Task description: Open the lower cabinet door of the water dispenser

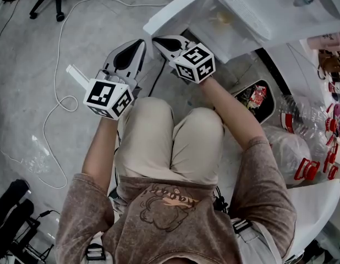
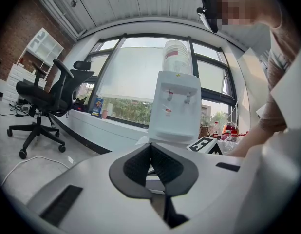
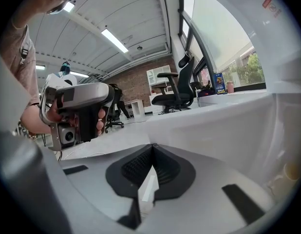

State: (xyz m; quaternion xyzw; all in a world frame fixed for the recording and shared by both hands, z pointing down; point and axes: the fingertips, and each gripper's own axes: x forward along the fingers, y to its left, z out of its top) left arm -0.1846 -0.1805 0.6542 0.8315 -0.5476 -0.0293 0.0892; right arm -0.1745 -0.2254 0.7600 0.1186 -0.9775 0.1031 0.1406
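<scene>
1. The white plastic water dispenser (image 1: 280,4) fills the upper right of the head view. Its white flat lower cabinet door (image 1: 175,10) stands swung out at upper centre, its free edge running toward the lower left.
2. The right gripper (image 1: 156,39) has its jaws clenched on nothing. Its tips lie at that free edge, seemingly touching; it is the nearer hand.
3. The left gripper (image 1: 140,44) has its jaws clenched and empty, just left of the edge.
4. Judgement: any further swing pushes the door leftward.

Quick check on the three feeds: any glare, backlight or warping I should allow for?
Left gripper view: heavy fisheye curving, the water dispenser backlit by the bright window yet still readable. Right gripper view: the window is washed out at upper right, and the water dispenser's white body beside it looks nearly featureless. Head view: even light, soft shadows, no blur.
</scene>
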